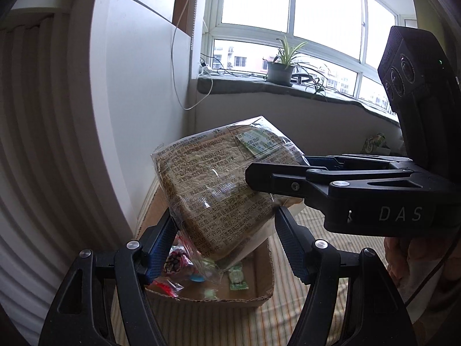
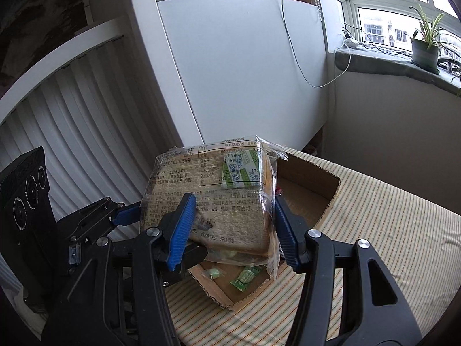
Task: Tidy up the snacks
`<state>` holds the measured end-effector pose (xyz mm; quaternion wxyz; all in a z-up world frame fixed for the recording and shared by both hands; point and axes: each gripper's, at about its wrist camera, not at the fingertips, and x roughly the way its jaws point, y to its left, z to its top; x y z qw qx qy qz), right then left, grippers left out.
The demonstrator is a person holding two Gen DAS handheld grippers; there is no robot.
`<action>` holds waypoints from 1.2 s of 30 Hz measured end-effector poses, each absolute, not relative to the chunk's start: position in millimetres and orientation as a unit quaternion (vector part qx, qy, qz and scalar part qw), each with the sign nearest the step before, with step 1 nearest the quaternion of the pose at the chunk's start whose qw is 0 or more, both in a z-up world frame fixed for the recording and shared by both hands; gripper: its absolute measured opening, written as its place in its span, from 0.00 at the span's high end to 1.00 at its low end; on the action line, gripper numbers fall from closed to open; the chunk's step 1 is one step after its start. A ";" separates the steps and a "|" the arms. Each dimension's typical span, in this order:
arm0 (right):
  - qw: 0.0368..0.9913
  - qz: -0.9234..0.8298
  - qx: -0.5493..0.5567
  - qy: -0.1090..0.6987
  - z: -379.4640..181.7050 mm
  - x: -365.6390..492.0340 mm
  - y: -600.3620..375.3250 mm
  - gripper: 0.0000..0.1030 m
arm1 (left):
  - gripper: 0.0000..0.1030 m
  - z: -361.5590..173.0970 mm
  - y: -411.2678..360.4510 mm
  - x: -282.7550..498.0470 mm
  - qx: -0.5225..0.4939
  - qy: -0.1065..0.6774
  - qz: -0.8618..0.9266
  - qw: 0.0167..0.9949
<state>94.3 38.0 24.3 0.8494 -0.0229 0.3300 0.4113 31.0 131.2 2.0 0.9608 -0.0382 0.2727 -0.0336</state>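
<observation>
A clear bag of sliced bread (image 1: 219, 184) with printed text hangs tilted above an open cardboard box (image 1: 259, 297). My left gripper (image 1: 224, 230) is shut on the bag's lower part. My right gripper (image 2: 233, 225) is shut on the same bread bag (image 2: 219, 190), and reaches in from the right in the left wrist view (image 1: 259, 178). The box (image 2: 325, 184) holds small wrapped candies: green ones (image 1: 237, 279) (image 2: 245, 278) and a red packet (image 1: 167, 285).
The box sits on a striped cloth surface (image 2: 389, 230). A white cabinet (image 2: 230, 72) and ribbed white panel (image 2: 57, 121) stand behind and to the left. A windowsill with a potted plant (image 1: 281, 69) and a hanging white cable (image 1: 175, 66) lie beyond.
</observation>
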 end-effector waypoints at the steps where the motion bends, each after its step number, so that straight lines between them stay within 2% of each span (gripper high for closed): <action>1: 0.849 0.412 -0.024 0.331 23.3 93.7 40.7 0.45 | 0.33 1.6 131.6 31.7 -0.039 0.273 -0.033 0.961; 17: 0.856 0.387 -0.037 0.342 -1.1 126.5 49.8 0.44 | 0.31 -17.2 147.2 55.9 -0.041 0.301 -0.022 0.952; 18: 0.858 0.381 -0.037 0.343 -2.9 128.2 47.9 0.40 | 0.30 -18.6 147.7 57.4 -0.035 0.303 -0.010 0.952; 20: 0.859 0.381 -0.026 0.342 -3.4 130.2 43.1 0.31 | 0.22 -19.5 150.4 56.3 -0.025 0.300 0.015 0.953; 25: 0.868 0.372 -0.032 0.328 2.4 121.3 38.2 0.27 | 0.21 -14.4 164.8 52.0 -0.042 0.293 0.040 0.954; 27: 0.875 0.368 -0.034 0.314 7.7 114.5 37.5 0.19 | 0.21 -11.3 166.5 49.5 -0.043 0.288 0.046 0.955; 32: 0.894 0.340 -0.041 0.290 19.1 105.4 33.1 0.07 | 0.21 -4.3 168.4 39.3 -0.045 0.278 0.056 0.958; 36: 0.900 0.322 -0.049 0.290 20.6 102.8 33.7 0.03 | 0.20 -0.6 167.0 32.7 -0.044 0.272 0.061 0.959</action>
